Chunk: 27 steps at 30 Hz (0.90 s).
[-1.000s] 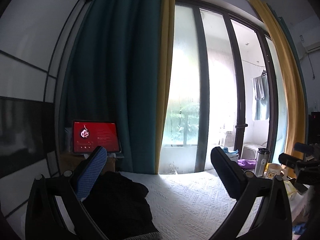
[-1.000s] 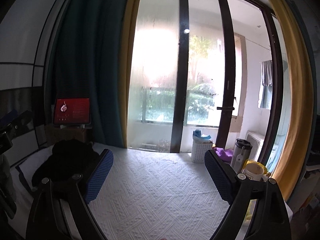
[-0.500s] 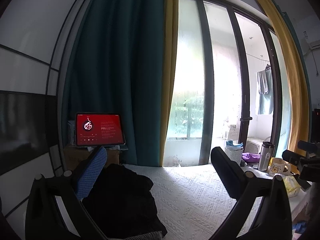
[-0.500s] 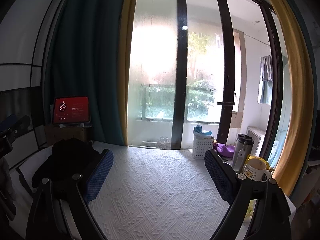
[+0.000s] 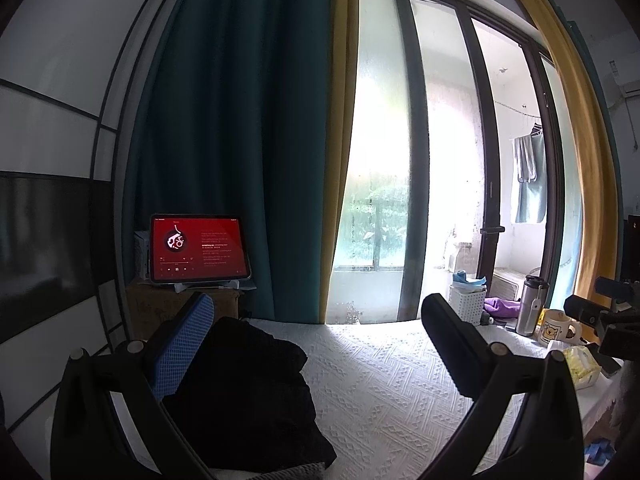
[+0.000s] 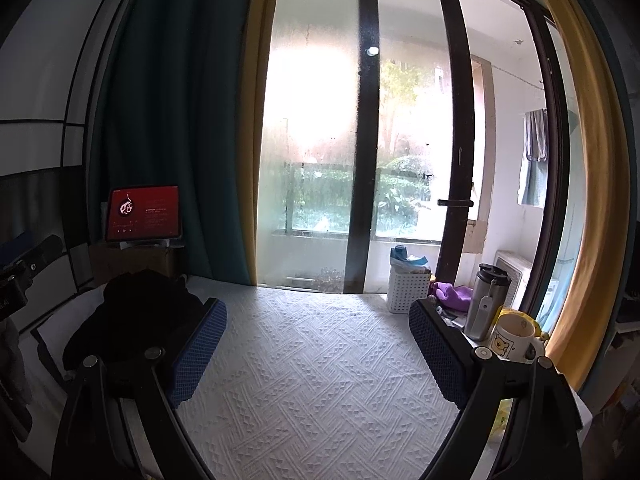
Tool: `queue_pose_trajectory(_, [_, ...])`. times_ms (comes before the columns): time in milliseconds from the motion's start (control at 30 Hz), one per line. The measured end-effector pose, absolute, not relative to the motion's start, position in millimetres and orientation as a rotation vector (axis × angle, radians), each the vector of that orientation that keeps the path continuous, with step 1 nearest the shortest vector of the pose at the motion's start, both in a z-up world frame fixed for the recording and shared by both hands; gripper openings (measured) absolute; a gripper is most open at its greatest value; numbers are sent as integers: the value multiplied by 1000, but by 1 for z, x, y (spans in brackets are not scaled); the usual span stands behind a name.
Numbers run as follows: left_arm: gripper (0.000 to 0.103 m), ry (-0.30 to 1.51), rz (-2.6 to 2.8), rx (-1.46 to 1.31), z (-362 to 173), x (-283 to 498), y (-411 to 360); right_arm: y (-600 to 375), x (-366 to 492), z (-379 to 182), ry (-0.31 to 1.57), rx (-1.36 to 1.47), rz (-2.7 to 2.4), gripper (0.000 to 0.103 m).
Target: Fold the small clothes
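Observation:
A heap of black clothes (image 5: 248,392) lies on the left of the white textured cloth (image 5: 384,392) covering the table. It also shows at the left in the right wrist view (image 6: 136,316). My left gripper (image 5: 316,340) is open and empty, held above the table with its left finger in front of the heap. My right gripper (image 6: 316,340) is open and empty over the white cloth (image 6: 320,380), to the right of the heap. The right gripper's body (image 5: 608,320) shows at the left view's right edge.
A tablet with a red screen (image 5: 198,248) stands on a box behind the heap. At the right are a white basket (image 6: 408,290), a steel flask (image 6: 486,304), a bear mug (image 6: 514,338) and a purple cloth (image 6: 454,294). Curtains and glass doors stand behind.
Both views have tilted slightly downward, so the table and heap sit higher in frame. The grippers stay open and empty.

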State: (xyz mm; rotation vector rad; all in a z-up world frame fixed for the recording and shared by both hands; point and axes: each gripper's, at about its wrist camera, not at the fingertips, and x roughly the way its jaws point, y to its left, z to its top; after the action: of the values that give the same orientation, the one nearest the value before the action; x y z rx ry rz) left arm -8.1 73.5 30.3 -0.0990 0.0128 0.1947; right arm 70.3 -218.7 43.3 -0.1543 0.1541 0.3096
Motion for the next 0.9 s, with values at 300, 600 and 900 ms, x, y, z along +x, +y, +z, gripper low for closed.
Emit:
queue_pose_trajectory(300, [103, 17, 196, -99, 31, -9, 68, -221, 70, 43, 154, -153, 308, 93])
queue_pose_trajectory(600, [103, 15, 198, -96, 33, -11, 65, -222, 70, 43, 158, -152, 301, 93])
queue_pose_trajectory(900, [103, 13, 197, -95, 33, -11, 64, -221, 70, 43, 159, -152, 300, 93])
